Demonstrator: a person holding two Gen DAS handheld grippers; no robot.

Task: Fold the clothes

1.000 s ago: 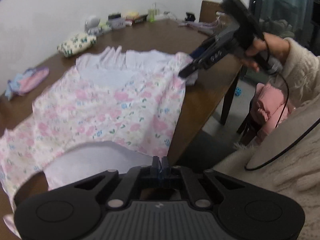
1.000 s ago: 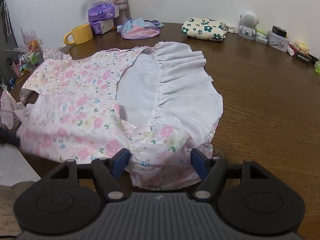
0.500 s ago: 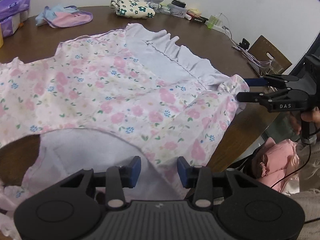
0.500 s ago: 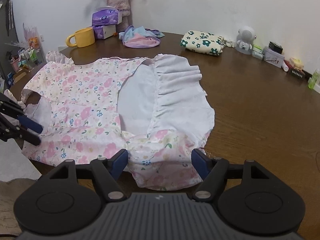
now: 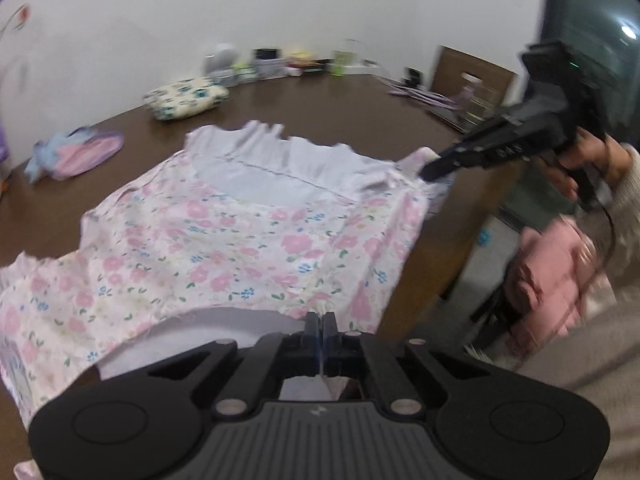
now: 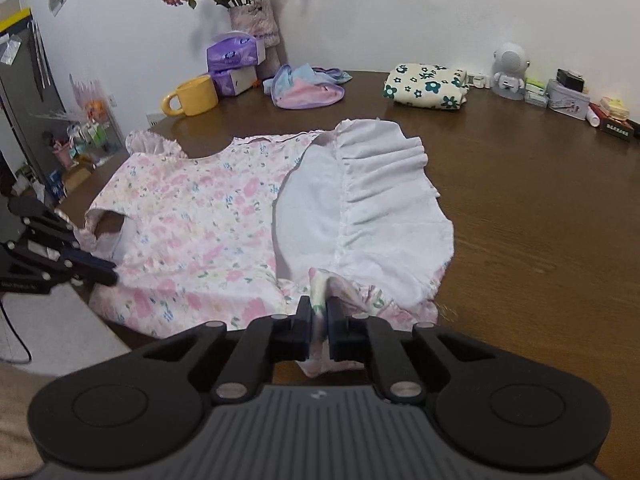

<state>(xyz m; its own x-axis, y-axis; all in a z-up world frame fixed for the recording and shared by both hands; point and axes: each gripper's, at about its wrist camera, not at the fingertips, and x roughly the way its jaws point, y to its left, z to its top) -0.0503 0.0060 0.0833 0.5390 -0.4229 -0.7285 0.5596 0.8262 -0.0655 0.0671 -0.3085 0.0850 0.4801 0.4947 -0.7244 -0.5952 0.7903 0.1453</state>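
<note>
Left gripper point(image 5: 321, 322): clamped on the floral dress point(image 5: 224, 248) at its near edge.
Right gripper point(image 6: 319, 314): pinched on a raised hem fold.
Dress: spread on the brown table point(image 6: 540, 208), white lining point(image 6: 384, 208) exposed.

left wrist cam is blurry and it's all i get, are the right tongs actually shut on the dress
Observer: yes, right wrist view shows the right tongs shut on a pinched-up ridge of the floral dress at its near edge
Operator: anything far left past the dress
Observer: a yellow mug stands beyond the ruffled sleeve, apart from the dress, beside purple tissue packs
Operator: and my other grip
Observer: the left tongs grip the dress edge just beside the open armhole
</note>
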